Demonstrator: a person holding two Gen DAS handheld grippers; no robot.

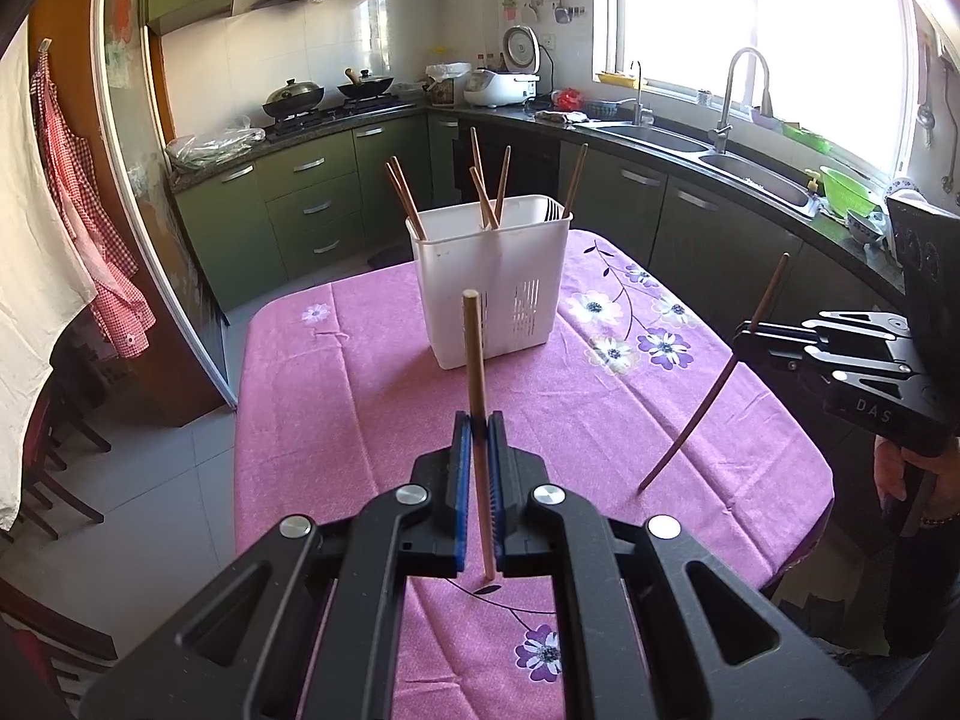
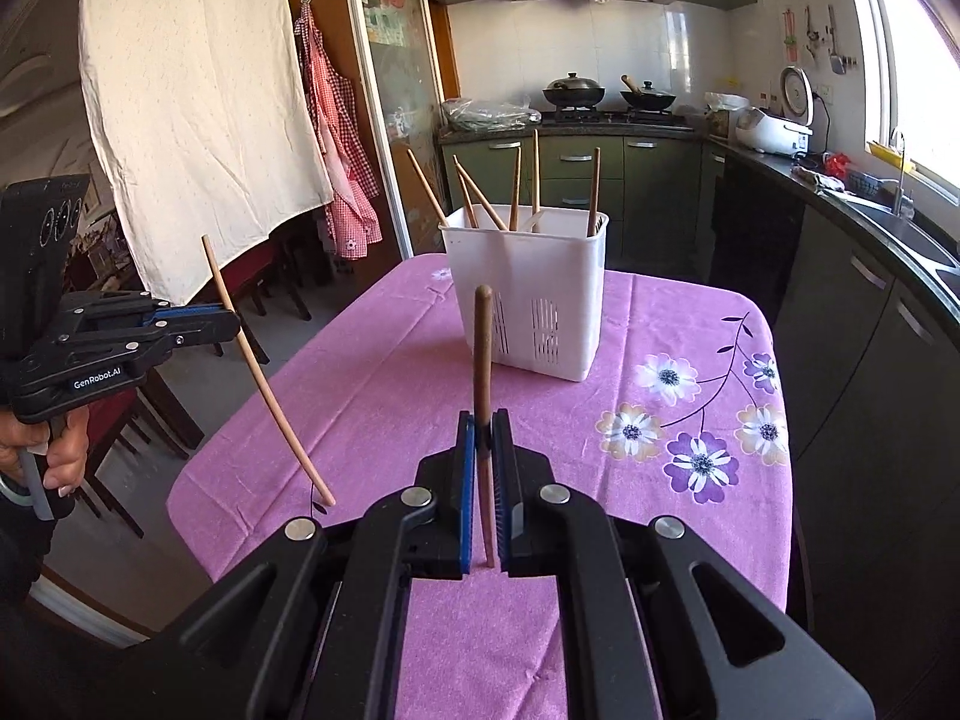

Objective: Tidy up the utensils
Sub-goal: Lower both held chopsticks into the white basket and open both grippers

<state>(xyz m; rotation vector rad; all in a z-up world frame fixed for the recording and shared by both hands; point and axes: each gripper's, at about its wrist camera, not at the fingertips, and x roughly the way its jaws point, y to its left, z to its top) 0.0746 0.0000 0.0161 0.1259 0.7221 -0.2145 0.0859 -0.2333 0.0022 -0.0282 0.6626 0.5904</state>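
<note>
A white slotted utensil holder [image 1: 492,282] [image 2: 531,291] stands on the pink flowered tablecloth [image 1: 360,396] [image 2: 384,396], with several wooden chopsticks leaning in it. My left gripper [image 1: 479,427] [image 2: 237,324] is shut on a light wooden chopstick [image 1: 477,360] [image 2: 264,384], which stands nearly upright over the near part of the table. My right gripper [image 2: 485,427] [image 1: 744,333] is shut on a darker brown chopstick [image 2: 483,348] [image 1: 702,414], held upright and short of the holder. Both grippers are apart from the holder.
A kitchen counter with a sink [image 1: 660,135] runs along the right. The stove with two pans [image 2: 606,93] is at the back. A white cloth [image 2: 192,102] and a checked apron [image 2: 336,138] hang at the left, with dark chairs [image 2: 150,420] beside the table's left edge.
</note>
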